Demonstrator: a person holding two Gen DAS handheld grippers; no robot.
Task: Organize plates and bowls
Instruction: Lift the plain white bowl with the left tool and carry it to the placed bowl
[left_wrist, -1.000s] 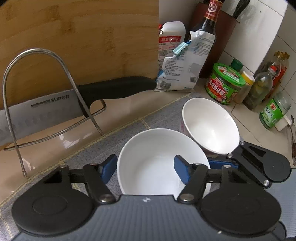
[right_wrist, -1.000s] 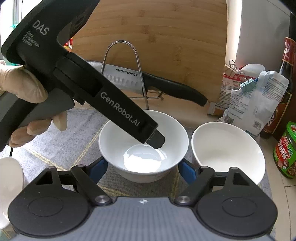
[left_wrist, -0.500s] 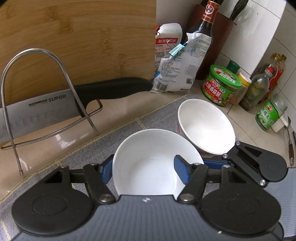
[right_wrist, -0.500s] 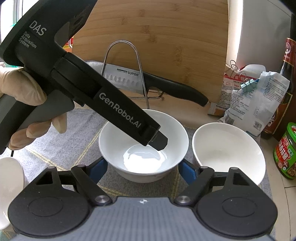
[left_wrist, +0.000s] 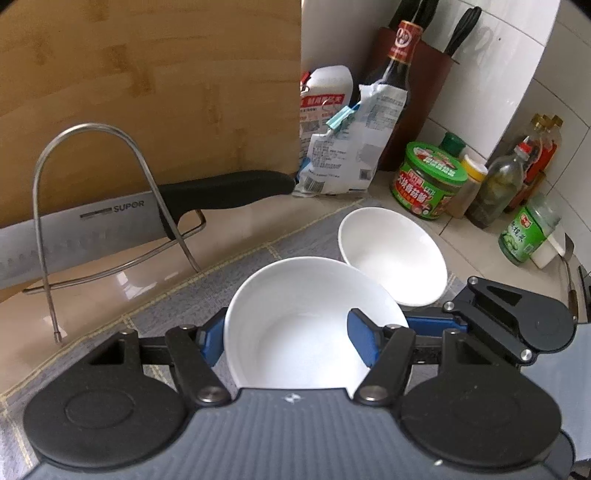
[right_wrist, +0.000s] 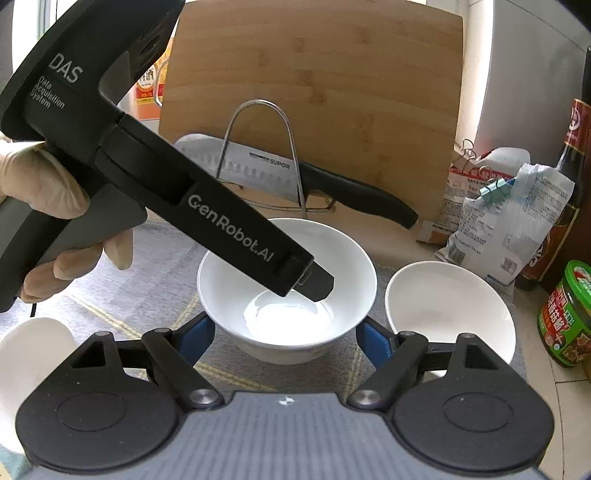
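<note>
A white bowl (left_wrist: 295, 317) (right_wrist: 288, 266) sits over the grey mat (right_wrist: 147, 280). My left gripper (left_wrist: 288, 339) is shut on its wall, with one blue pad outside the rim and the other inside. In the right wrist view this gripper (right_wrist: 314, 284) reaches down into the bowl from the left, held by a gloved hand (right_wrist: 44, 192). My right gripper (right_wrist: 286, 345) is open, and the same bowl lies just ahead between its blue pads without touching them. A second white bowl (left_wrist: 391, 254) (right_wrist: 447, 310) stands to the right. A third white bowl (right_wrist: 33, 369) is at the left edge.
Behind the bowls a knife (left_wrist: 110, 221) rests in a wire rack (left_wrist: 92, 192) against a wooden cutting board (left_wrist: 147, 92). Clipped bags (left_wrist: 343, 147), a dark sauce bottle (left_wrist: 399, 74), a green-lidded jar (left_wrist: 428, 181) and several bottles (left_wrist: 517, 184) crowd the right side.
The left wrist view has drifted slightly while the bowl stays fixed between the pads. The right gripper has not moved.
</note>
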